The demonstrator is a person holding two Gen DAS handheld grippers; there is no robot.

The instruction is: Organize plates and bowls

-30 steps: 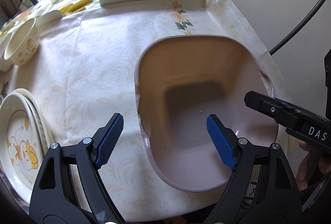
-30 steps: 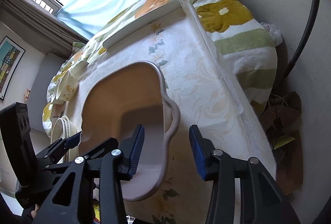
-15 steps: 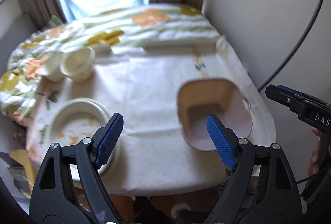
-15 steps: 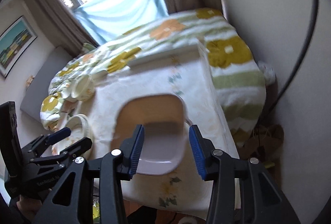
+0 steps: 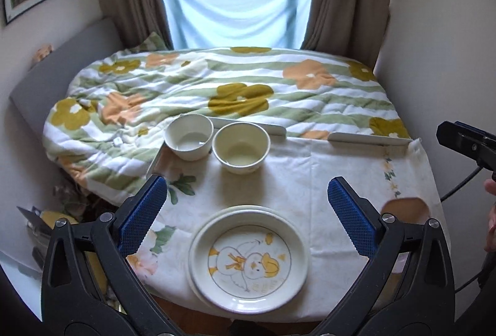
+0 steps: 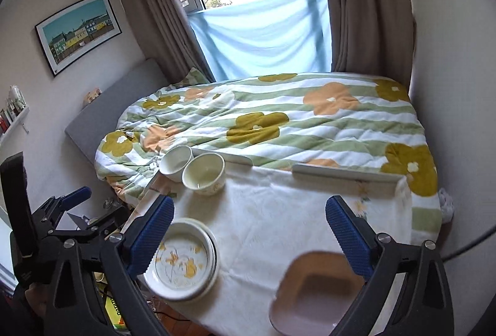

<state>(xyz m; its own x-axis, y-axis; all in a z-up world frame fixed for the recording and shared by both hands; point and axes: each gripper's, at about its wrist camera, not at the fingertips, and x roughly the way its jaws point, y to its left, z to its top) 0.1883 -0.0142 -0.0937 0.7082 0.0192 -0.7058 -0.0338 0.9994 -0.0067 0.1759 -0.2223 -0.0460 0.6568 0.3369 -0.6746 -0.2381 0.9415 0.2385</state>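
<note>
A stack of cream plates with a duck picture (image 5: 249,255) (image 6: 183,261) lies at the table's near edge. Two cream bowls (image 5: 189,136) (image 5: 241,146) stand side by side at the far left of the table, also in the right wrist view (image 6: 176,162) (image 6: 204,173). A pink square tub (image 6: 313,292) (image 5: 403,207) sits empty at the near right corner. My left gripper (image 5: 247,182) hangs high above the plates, its jaws opening with nothing between them. My right gripper (image 6: 249,202) hovers above the tub and the plates, jaws also opening and empty.
The table (image 5: 310,174) wears a white floral cloth. Two white rails (image 5: 369,139) line its far edge against a bed with a flowered quilt (image 5: 232,81). A wall and a black cable (image 6: 465,249) close off the right side. Curtains and a window stand behind.
Both grippers have risen and pulled back from the pink tub, so the whole table now shows. The right jaws have spread from narrow to wide; the left jaws have widened a little.
</note>
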